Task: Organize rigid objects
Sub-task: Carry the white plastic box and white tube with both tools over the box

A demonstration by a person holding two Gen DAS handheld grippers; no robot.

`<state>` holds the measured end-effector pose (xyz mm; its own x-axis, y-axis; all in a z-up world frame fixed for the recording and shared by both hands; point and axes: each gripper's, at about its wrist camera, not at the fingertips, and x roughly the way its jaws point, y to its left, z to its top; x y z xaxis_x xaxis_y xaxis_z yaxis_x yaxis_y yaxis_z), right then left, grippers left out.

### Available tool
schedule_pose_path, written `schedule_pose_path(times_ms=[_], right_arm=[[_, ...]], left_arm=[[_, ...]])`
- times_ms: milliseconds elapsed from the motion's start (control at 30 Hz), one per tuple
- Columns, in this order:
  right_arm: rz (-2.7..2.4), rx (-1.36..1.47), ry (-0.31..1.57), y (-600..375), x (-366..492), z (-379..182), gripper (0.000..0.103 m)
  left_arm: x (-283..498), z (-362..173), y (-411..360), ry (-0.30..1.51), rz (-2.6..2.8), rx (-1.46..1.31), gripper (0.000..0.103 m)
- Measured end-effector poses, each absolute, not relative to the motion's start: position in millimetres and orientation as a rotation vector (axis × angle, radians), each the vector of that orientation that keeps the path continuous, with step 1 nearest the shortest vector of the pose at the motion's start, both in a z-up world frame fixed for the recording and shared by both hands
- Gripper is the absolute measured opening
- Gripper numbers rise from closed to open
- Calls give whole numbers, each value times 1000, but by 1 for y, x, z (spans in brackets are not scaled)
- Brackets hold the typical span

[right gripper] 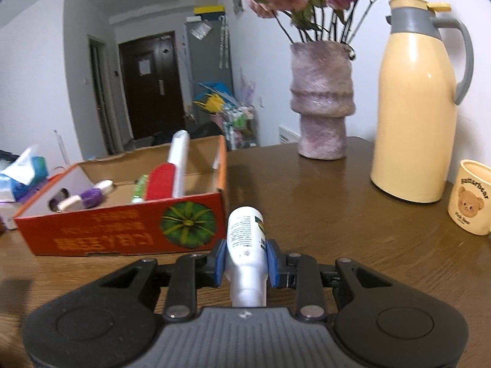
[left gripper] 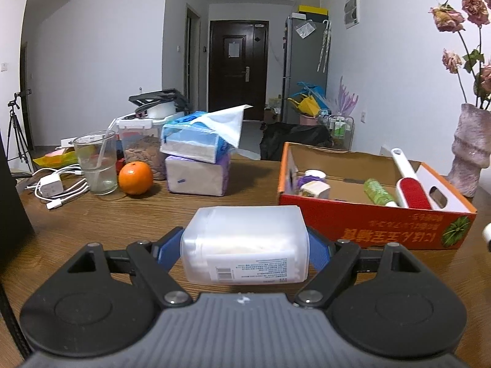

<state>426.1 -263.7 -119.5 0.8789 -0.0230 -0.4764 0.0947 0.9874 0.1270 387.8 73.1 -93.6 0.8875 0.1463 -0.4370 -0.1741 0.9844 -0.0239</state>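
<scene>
My left gripper point(left gripper: 244, 250) is shut on a translucent white plastic box point(left gripper: 245, 242), held crosswise between the blue pads above the wooden table. An orange cardboard box point(left gripper: 368, 230) lies ahead and to the right of it, holding a red lint brush point(left gripper: 412, 191), a green bottle point(left gripper: 379, 192) and small items. In the right wrist view, my right gripper point(right gripper: 247, 259) is shut on a white tube with a printed label point(right gripper: 245, 239), its far end pointing forward. The same cardboard box point(right gripper: 122, 230) sits just ahead and to the left of that tube.
Left of the box stand an orange fruit point(left gripper: 135, 178), a glass with a straw point(left gripper: 96, 164), stacked tissue packs point(left gripper: 196, 161) and white charger cables point(left gripper: 55, 187). A pink vase of dried roses point(right gripper: 322, 98), a cream thermos jug point(right gripper: 420, 101) and a bear mug point(right gripper: 471, 196) stand at the right.
</scene>
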Motion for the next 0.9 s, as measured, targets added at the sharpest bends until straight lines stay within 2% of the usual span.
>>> schedule_pose_path(times_ms=[900], right_arm=[[182, 171, 391, -208, 417, -104, 27]], left_arm=[[416, -82, -11, 419, 119, -78, 83]])
